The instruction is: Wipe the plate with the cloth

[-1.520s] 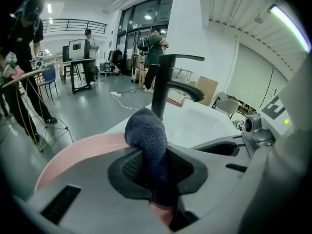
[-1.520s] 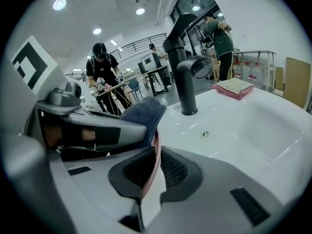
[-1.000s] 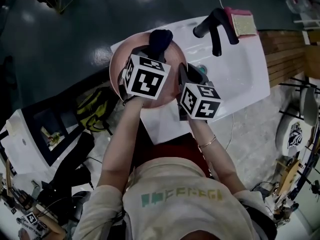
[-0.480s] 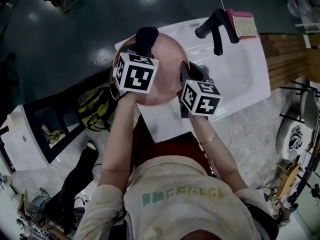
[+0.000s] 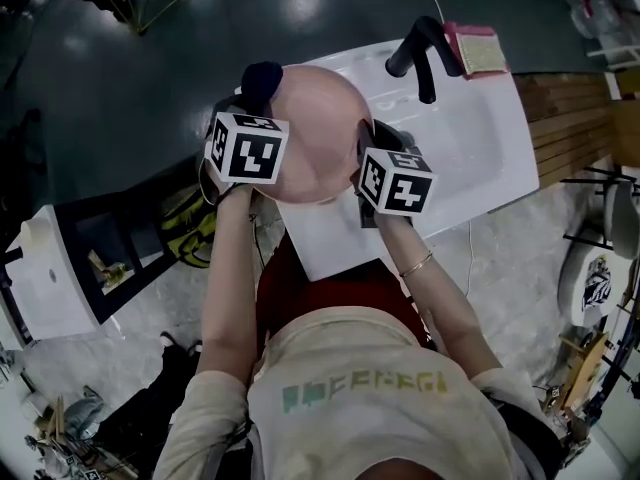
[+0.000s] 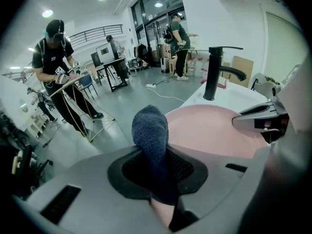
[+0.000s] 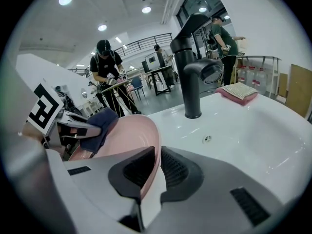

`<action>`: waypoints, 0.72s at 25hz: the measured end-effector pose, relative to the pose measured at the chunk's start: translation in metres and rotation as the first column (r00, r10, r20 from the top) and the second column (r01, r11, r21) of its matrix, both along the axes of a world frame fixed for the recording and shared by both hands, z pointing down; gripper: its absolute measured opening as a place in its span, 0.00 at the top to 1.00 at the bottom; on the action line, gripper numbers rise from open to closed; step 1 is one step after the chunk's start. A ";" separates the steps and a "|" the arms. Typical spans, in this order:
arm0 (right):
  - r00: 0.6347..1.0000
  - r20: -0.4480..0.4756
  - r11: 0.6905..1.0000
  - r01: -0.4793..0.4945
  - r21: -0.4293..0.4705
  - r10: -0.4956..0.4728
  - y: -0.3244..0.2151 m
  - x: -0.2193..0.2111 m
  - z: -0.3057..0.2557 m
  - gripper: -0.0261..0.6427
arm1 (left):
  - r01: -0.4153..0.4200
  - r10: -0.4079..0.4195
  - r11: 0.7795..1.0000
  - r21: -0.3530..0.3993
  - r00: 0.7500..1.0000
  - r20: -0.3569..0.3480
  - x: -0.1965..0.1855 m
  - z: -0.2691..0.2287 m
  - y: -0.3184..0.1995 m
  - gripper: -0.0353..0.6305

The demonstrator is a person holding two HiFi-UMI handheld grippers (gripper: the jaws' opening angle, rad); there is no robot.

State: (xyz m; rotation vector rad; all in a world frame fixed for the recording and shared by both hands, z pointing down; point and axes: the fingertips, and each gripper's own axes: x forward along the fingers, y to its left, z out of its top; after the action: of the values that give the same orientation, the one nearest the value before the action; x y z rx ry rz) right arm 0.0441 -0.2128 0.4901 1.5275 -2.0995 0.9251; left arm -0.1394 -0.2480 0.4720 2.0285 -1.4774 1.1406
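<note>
A pink plate [image 5: 320, 138] is held over the left end of the white sink [image 5: 470, 138]. My right gripper [image 5: 368, 160] is shut on the plate's right rim [image 7: 155, 155]. My left gripper [image 5: 250, 93] is shut on a dark blue cloth [image 5: 262, 76] at the plate's left edge. In the left gripper view the cloth [image 6: 152, 140] stands up between the jaws, with the plate [image 6: 214, 130] just beyond it to the right. In the right gripper view the cloth [image 7: 100, 126] lies against the plate's far rim.
A black faucet [image 5: 425, 48] rises at the sink's back, with a pink-backed sponge [image 5: 476, 48] beside it. A wooden bench [image 5: 575, 118] stands at the right. People [image 6: 56, 67] and work tables stand across the room. A yellow-and-black bag [image 5: 190, 223] lies on the floor at left.
The plate and both grippers have moved up and away from me. The left gripper with the cloth has slid left along the plate, from its top towards its left edge.
</note>
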 end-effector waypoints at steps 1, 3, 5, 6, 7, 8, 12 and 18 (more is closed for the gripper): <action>1.000 0.001 1.000 0.001 0.001 -0.001 0.001 0.000 -0.001 0.87 | 0.014 -0.013 1.000 0.002 1.000 -0.006 -0.005 -0.003 0.005 0.83; 1.000 0.000 1.000 0.005 0.003 -0.005 0.004 0.000 -0.003 0.87 | 0.031 -0.031 0.999 0.005 0.999 -0.031 -0.010 -0.012 0.016 0.83; 1.000 -0.005 1.000 0.011 0.005 -0.011 0.004 0.000 -0.005 0.87 | 0.032 -0.032 0.999 0.001 0.997 -0.075 -0.007 -0.020 0.025 0.83; 1.000 -0.007 1.000 0.013 0.005 -0.013 0.004 0.000 -0.005 0.87 | 0.025 -0.025 1.000 -0.005 0.994 -0.104 -0.002 -0.024 0.029 0.83; 1.000 -0.007 1.000 0.013 0.002 -0.013 0.003 0.001 -0.005 0.87 | 0.013 -0.015 1.000 -0.012 0.990 -0.141 0.006 -0.027 0.032 0.83; 1.000 -0.005 1.000 0.013 -0.001 -0.013 0.003 0.002 -0.004 0.87 | -0.002 -0.002 1.000 -0.020 0.983 -0.182 0.016 -0.029 0.036 0.83; 1.000 0.001 1.000 0.011 -0.009 -0.011 0.005 0.005 -0.001 0.87 | -0.079 0.061 0.996 -0.047 0.949 -0.308 0.067 -0.028 0.050 0.83; 1.000 0.004 1.000 0.011 -0.010 -0.011 0.007 0.006 -0.002 0.87 | -0.200 0.160 0.976 -0.083 0.925 -0.345 0.129 -0.017 0.069 0.83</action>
State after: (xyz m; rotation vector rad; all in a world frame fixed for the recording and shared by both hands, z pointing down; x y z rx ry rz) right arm 0.0497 -0.2056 0.4881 1.5093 -2.1008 0.9337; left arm -0.0108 -0.1789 0.4548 2.1799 -1.0516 0.8645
